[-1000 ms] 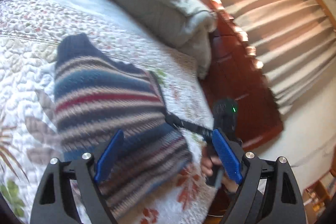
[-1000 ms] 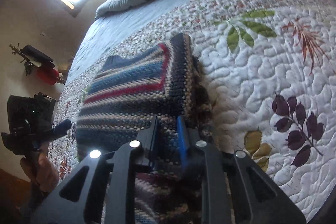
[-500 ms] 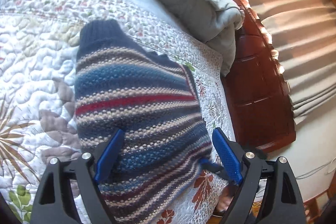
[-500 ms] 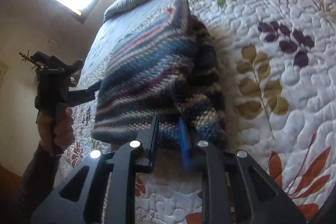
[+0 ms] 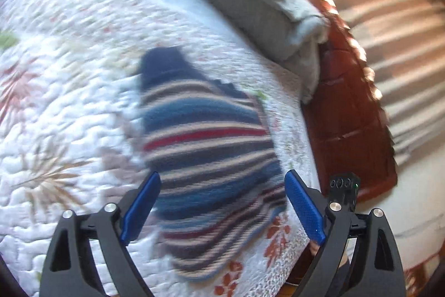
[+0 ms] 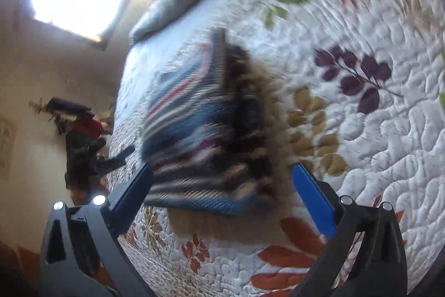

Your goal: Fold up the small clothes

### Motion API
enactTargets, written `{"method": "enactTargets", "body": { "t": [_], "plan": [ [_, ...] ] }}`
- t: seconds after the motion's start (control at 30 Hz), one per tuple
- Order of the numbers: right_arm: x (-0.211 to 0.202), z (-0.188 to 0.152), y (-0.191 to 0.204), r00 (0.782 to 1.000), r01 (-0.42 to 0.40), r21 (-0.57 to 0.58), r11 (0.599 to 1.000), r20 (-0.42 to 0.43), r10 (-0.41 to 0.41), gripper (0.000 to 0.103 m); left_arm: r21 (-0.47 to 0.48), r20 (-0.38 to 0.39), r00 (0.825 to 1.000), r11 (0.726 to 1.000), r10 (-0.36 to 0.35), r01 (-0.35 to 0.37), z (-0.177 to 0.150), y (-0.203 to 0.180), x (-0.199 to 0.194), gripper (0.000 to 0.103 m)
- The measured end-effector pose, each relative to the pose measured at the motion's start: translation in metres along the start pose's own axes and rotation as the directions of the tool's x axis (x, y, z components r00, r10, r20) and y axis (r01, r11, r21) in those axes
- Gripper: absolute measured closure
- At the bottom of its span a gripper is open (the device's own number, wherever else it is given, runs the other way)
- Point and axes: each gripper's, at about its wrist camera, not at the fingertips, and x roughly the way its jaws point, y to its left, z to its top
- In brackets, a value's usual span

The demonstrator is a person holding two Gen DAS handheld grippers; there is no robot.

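Sweater [image 5: 205,157] lies folded on the bed quilt [image 5: 55,107], near the bed's edge. Left gripper [image 5: 222,202] fingers spread wide, empty, sweater dead ahead, long axis running away from them. Right gripper [image 6: 222,191] fingers also spread, empty, hem edge just ahead between them. Both frames blurred; right looks nearer the hem, likely the better arm for the next fold.
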Motion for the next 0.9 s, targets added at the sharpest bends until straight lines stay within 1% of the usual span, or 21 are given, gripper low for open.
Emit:
{"method": "enactTargets", "body": {
  "t": [0.03, 0.1, 0.2, 0.23, 0.3, 0.37, 0.47, 0.57, 0.6, 0.63, 0.7, 0.8, 0.87, 0.9],
  "plan": [
    [0.010, 0.009, -0.011, 1.000, -0.009, 0.060, 0.998, -0.025, 0.011, 0.003, -0.029, -0.010, 1.000, 1.000, 0.004, -0.004, 0.001, 0.010, 0.002, 0.012],
    [0.027, 0.024, -0.024, 0.996, -0.044, 0.128, 0.991, -0.073, 0.054, 0.003, -0.103, -0.037, 0.999, 0.995, 0.000, -0.004, 0.002, 0.034, 0.007, 0.012],
    [0.046, 0.052, -0.027, 0.994, -0.072, 0.155, 0.985, -0.065, 0.083, 0.003, -0.138, -0.053, 0.999, 0.990, -0.005, -0.002, 0.002, 0.052, 0.015, 0.012],
    [0.052, 0.059, -0.027, 0.992, -0.085, 0.161, 0.983, -0.076, 0.098, 0.003, -0.141, -0.059, 0.998, 0.990, -0.008, 0.000, 0.002, 0.055, 0.018, 0.012],
    [0.069, 0.072, -0.021, 0.989, -0.087, 0.148, 0.985, -0.108, 0.104, 0.003, -0.143, -0.073, 0.997, 0.990, -0.021, 0.011, 0.002, 0.059, 0.025, 0.011],
    [0.083, 0.079, -0.013, 0.986, -0.075, 0.118, 0.990, -0.137, 0.091, 0.002, -0.133, -0.092, 0.994, 0.990, -0.061, 0.049, 0.003, 0.059, 0.033, 0.011],
    [0.106, 0.086, -0.001, 0.976, -0.088, 0.100, 0.991, -0.191, 0.106, 0.002, -0.116, -0.105, 0.988, 0.988, -0.114, 0.102, 0.006, 0.055, 0.045, 0.011],
    [0.126, 0.094, 0.013, 0.968, -0.098, 0.070, 0.993, -0.225, 0.111, 0.002, -0.114, -0.115, 0.982, 0.984, -0.149, 0.136, 0.008, 0.053, 0.058, 0.010],
    [0.131, 0.095, 0.016, 0.965, -0.107, 0.065, 0.992, -0.235, 0.119, 0.002, -0.118, -0.118, 0.980, 0.982, -0.163, 0.149, 0.009, 0.052, 0.062, 0.008],
    [0.135, 0.095, 0.020, 0.960, -0.117, 0.053, 0.992, -0.250, 0.127, 0.002, -0.120, -0.117, 0.979, 0.981, -0.164, 0.150, 0.009, 0.053, 0.064, 0.007],
    [0.139, 0.095, 0.024, 0.959, -0.117, 0.040, 0.992, -0.256, 0.124, 0.002, -0.126, -0.123, 0.978, 0.980, -0.167, 0.152, 0.011, 0.055, 0.071, 0.007],
    [0.140, 0.092, 0.023, 0.959, -0.121, 0.035, 0.992, -0.254, 0.126, 0.002, -0.131, -0.155, 0.976, 0.982, -0.154, 0.134, 0.012, 0.058, 0.081, 0.007],
    [0.140, 0.091, 0.024, 0.961, -0.115, 0.021, 0.993, -0.252, 0.117, 0.004, -0.128, -0.163, 0.975, 0.983, -0.150, 0.130, 0.013, 0.056, 0.085, 0.007],
    [0.140, 0.090, 0.025, 0.964, -0.106, 0.008, 0.994, -0.246, 0.104, 0.008, -0.127, -0.161, 0.976, 0.984, -0.146, 0.126, 0.012, 0.055, 0.085, 0.007]
  ]
}}
